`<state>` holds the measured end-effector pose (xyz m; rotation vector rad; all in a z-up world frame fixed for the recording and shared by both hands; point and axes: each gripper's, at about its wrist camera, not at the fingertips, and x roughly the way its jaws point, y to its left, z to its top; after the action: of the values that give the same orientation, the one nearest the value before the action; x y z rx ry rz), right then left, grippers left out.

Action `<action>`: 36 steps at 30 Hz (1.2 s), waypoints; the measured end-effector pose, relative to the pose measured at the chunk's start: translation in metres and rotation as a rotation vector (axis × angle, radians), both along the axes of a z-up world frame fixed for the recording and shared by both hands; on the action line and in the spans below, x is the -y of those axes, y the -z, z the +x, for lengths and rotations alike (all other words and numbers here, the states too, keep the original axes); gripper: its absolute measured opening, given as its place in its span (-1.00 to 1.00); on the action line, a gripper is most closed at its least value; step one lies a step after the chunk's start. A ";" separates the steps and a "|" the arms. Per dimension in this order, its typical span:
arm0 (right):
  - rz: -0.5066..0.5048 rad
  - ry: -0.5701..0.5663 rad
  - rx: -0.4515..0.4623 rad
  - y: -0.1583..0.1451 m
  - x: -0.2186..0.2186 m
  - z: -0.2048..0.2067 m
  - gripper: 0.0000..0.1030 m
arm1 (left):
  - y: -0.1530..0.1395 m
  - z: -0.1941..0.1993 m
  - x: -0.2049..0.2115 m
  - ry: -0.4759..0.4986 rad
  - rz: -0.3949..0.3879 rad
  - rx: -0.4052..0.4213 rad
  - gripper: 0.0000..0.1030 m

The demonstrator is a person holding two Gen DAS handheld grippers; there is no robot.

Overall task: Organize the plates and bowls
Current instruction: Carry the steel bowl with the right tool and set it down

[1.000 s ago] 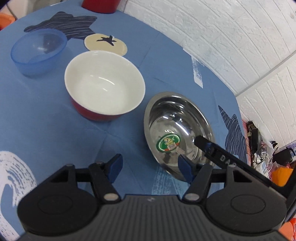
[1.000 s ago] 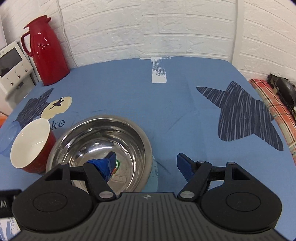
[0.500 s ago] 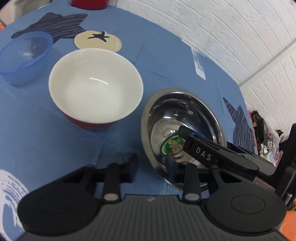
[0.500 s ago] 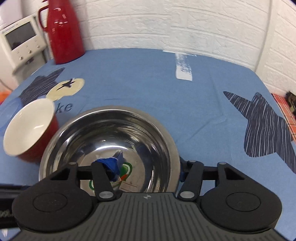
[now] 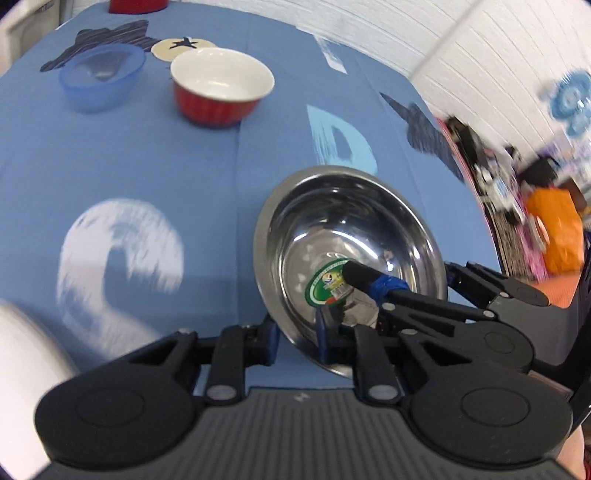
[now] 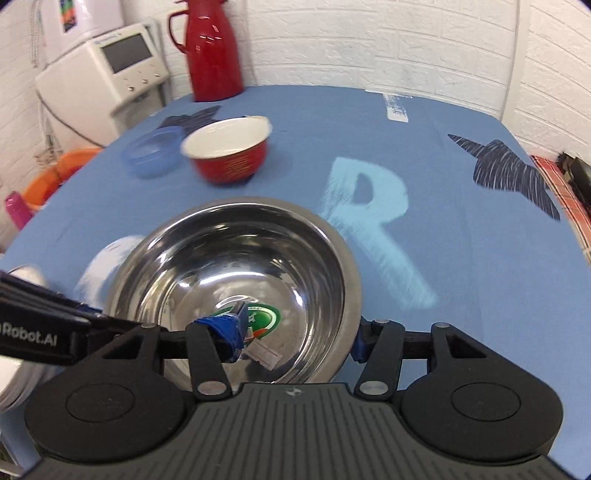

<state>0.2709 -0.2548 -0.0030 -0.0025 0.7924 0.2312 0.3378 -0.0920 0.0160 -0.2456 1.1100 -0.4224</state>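
Red jug (image 5: 137, 4) cut off at top edge; white object (image 5: 22, 354) at lower left blurred, unidentifiable; right-hand background motion-blurred.

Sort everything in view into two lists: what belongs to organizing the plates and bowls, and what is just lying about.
Part of the job:
steel bowl, gripped at its rim by left gripper and right gripper
red bowl
blue plastic bowl
white plates at the left edge

Lying about:
red thermos
white appliance
orange basin

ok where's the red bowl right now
The red bowl sits toward the far left of the blue tablecloth in the right wrist view, right beside the blue plastic bowl and beyond the steel bowl.
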 end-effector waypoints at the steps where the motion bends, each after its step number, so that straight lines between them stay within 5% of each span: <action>1: 0.015 -0.010 0.000 0.001 -0.005 -0.016 -0.17 | 0.000 -0.015 -0.006 0.026 -0.002 -0.001 -0.67; 10: -0.014 0.001 -0.022 0.017 -0.035 -0.076 -0.16 | 0.009 -0.083 -0.036 0.120 0.004 0.021 -0.68; 18: -0.075 0.020 -0.011 0.024 -0.040 -0.064 -0.16 | 0.022 -0.067 -0.027 0.074 0.025 0.016 -0.68; 25: -0.031 0.022 -0.042 0.035 -0.028 -0.067 -0.16 | 0.030 -0.064 -0.015 0.098 0.054 0.027 -0.66; 27: -0.038 0.027 -0.049 0.033 -0.028 -0.069 -0.18 | 0.029 -0.067 -0.014 0.102 0.061 0.032 -0.51; 30: -0.010 0.052 -0.063 0.029 -0.020 -0.072 -0.17 | 0.019 -0.068 -0.018 0.083 0.063 0.081 0.07; 36: 0.059 0.121 -0.024 0.002 0.000 -0.085 -0.16 | -0.012 -0.073 -0.035 0.084 0.020 0.125 0.08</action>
<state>0.1857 -0.2552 -0.0050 0.1040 0.8067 0.1402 0.2652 -0.0575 0.0282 -0.1530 1.0039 -0.4951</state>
